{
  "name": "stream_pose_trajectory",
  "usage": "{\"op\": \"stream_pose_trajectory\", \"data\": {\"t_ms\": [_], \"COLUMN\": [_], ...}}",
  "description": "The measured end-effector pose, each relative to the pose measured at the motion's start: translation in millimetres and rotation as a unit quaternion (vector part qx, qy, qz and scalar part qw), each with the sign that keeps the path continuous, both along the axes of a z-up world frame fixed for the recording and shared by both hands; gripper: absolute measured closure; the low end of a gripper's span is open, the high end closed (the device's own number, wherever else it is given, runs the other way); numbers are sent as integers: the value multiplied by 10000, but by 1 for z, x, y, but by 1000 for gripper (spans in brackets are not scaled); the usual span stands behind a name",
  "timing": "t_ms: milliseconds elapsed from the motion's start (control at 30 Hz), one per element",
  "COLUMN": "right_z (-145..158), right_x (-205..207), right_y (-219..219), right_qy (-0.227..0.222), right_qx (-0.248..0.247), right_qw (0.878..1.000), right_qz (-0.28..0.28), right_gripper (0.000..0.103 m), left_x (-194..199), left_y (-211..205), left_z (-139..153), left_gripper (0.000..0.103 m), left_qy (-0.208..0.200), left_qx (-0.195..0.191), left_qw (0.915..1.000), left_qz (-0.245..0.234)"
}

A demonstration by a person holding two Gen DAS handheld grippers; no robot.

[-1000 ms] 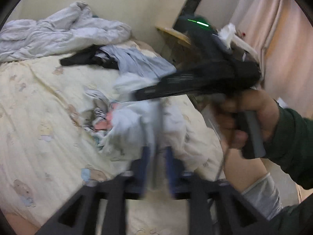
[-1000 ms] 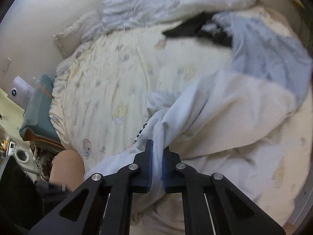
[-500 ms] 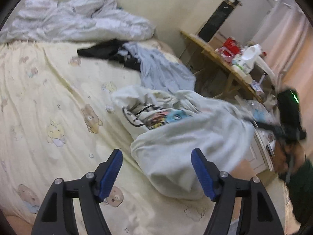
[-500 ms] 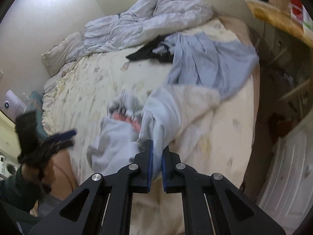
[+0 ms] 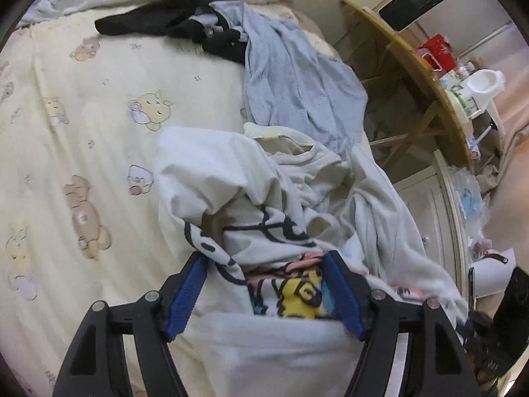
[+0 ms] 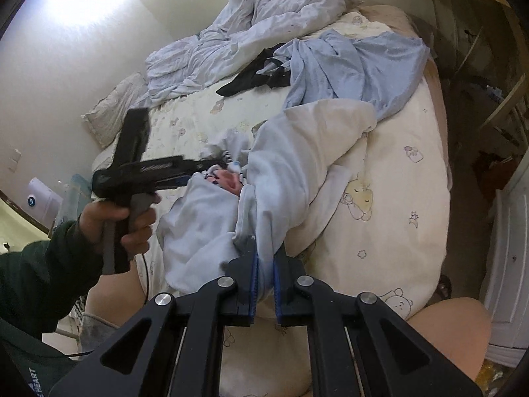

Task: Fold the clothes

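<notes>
The crumpled white cotton T-shirt with a cartoon print point(image 5: 264, 198) lies bunched near the foot-side edge of the cream bedsheet patterned with small bears and chicks point(image 5: 82, 115); its printed panel, black lettering above a yellow and pink figure, faces up between the blue pads of the left gripper point(image 5: 264, 292). That gripper's jaws stand wide apart, one pad on each side of the printed fabric; the cloth sits between them, but the pads do not press on it. In the right wrist view the left gripper point(image 6: 215, 162) appears from the side, held by a hand point(image 6: 115, 221) in a dark green sleeve point(image 6: 39, 264), its tips at the top of the bunched shirt point(image 6: 297, 165).

The right gripper point(image 6: 263, 289) is nearly closed; its blue pads pinch a fold of the shirt's pale fabric, which rises from the jaws towards the rest of the garment on the bed.

Beyond the shirt, a pale blue garment point(image 5: 297, 82) is spread loosely over the sheet, just beside the shirt's far edge; a black garment point(image 5: 172, 23) lies crumpled against the blue one; a rumpled white duvet point(image 6: 248, 33) is heaped at the head of the bed. A curved wooden shelf point(image 5: 413, 63) beside the bed carries a red box point(image 5: 436, 53) and a white bottle point(image 5: 479, 86).
</notes>
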State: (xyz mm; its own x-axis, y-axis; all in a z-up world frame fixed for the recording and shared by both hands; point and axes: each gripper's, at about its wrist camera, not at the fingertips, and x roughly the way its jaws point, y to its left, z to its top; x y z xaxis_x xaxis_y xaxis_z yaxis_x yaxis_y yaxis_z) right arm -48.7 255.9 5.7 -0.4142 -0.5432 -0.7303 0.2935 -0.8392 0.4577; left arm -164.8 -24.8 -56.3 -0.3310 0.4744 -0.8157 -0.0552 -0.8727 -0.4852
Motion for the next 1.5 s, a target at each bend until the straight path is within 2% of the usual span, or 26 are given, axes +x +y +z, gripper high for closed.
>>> {"op": "stream_pose_trajectory", "data": {"t_ms": [200,233,267,333,433,533,700,833,933,1100,1167,1267,1333,1433,1500], "right_z": [-8,-9,-9,-9,-6,4,39,80,113,142,139,125,111,89,71], "right_x": [0,0,1,1,1,2,5,3,-3,-17,-25,-33,-38,-39,-36], "right_y": [0,1,1,0,0,3,13,16,11,-2,-7,-18,-21,-25,-28], "right_qy": [-2,-1,7,45,121,254,651,1123,1489,1778,1692,1549,1326,966,663], "right_qx": [-92,-111,-120,-125,-136,-154,-87,39,144,228,207,362,432,610,876], "right_qw": [9998,9997,9997,9996,9996,9995,9978,9935,9885,9834,9848,9867,9897,9934,9938], "right_qz": [188,210,221,243,217,117,-86,-192,-218,-268,-322,-348,-327,-72,177], "right_gripper": [96,96,96,96,96,96,96,96,96,96,96,96,96,96,96], "left_x": [-17,-18,-18,-16,-8,2,26,44,57,77,83,91,97,109,116], "left_y": [2,4,7,14,13,-1,-37,-64,-87,-125,-137,-145,-146,-142,-136], "left_z": [-7,-6,-5,-4,8,34,104,161,201,235,233,213,192,150,121], "left_gripper": [30,36,63,89,92,93,94,94,94,94,94,94,94,94,94], "left_qy": [-381,-390,-378,-306,-124,198,1015,1646,2182,2659,2645,2417,2201,1576,1169], "left_qx": [32,-63,-201,-591,-713,-530,-96,-28,-74,-104,-140,-204,-306,-500,-673], "left_qw": [9992,9992,9991,9977,9974,9983,9939,9842,9720,9557,9548,9600,9656,9806,9877], "left_qz": [136,98,26,-97,-71,116,430,645,871,1256,1349,1399,1351,1050,796]}}
